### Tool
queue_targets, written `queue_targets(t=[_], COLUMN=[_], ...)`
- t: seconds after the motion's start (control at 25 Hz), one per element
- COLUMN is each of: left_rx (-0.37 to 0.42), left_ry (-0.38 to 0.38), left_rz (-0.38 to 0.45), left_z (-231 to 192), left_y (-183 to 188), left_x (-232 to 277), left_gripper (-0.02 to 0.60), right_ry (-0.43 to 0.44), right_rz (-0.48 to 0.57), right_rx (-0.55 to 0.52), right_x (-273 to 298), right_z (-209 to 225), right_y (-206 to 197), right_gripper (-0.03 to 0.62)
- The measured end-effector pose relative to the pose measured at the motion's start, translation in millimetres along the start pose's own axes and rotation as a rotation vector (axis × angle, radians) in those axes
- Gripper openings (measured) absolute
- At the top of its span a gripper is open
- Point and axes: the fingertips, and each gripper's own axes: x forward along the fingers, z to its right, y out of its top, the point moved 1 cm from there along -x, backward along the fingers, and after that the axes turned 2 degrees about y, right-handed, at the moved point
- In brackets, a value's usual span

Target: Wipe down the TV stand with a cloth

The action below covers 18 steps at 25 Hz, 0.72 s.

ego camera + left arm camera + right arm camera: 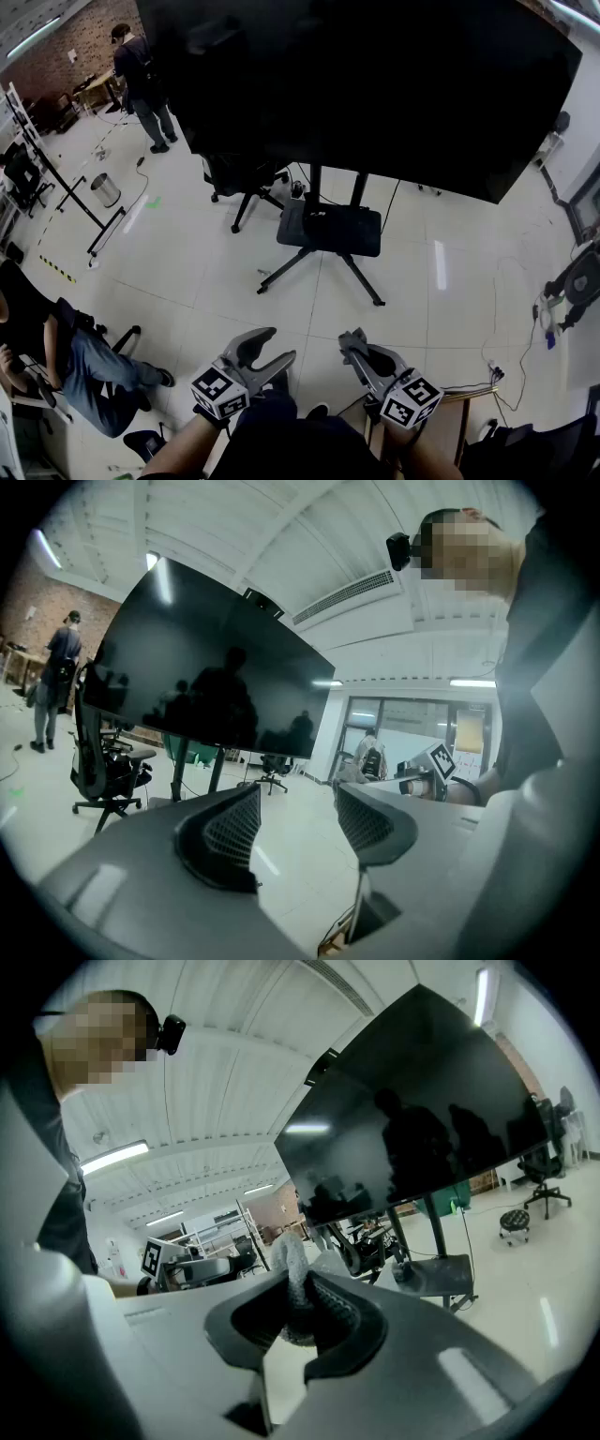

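The large black TV (375, 84) stands on a wheeled stand with a dark shelf (330, 231) and splayed legs, on the floor ahead of me. My left gripper (279, 345) is held low in front of my body, open and empty; the left gripper view shows its jaws (298, 822) apart, pointing towards the TV (206, 682). My right gripper (352, 339) is beside it, shut on a pale grey cloth (292, 1265) that sticks up between the jaws. The stand's shelf (436, 1274) lies beyond the cloth in the right gripper view. Both grippers are well short of the stand.
A black office chair (246, 183) sits behind the TV at the left. One person (56, 361) is seated at the lower left and another (141, 84) stands far left. A metal bin (105, 190) and a rack are nearby. A wooden table (455, 417) is at my right.
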Motion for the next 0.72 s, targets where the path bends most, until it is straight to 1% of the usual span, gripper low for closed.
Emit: queue_targets(t=[0.16,0.36,0.52,0.72], left_rx=[-0.007,-0.025,-0.02,-0.019], left_ry=[-0.01,-0.045,-0.096,-0.131], left_rz=[-0.004,0.0,-0.028,-0.049], left_z=[-32,-89,-127,-172], left_y=[15,28,42,44], left_x=[16,35,51,75], left_gripper=[0.281,0.279,0.276,0.275], right_ry=[-0.002,-0.054,-0.105,-0.135], right_rz=[-0.019,-0.028,-0.005,0.017], right_rx=[0.002,0.014,0.008,0.029], right_x=[39,93,140,189], right_z=[14,42,64,93], right_y=[4,18,39,51], right_gripper=[0.041,0.041,0.041,0.041])
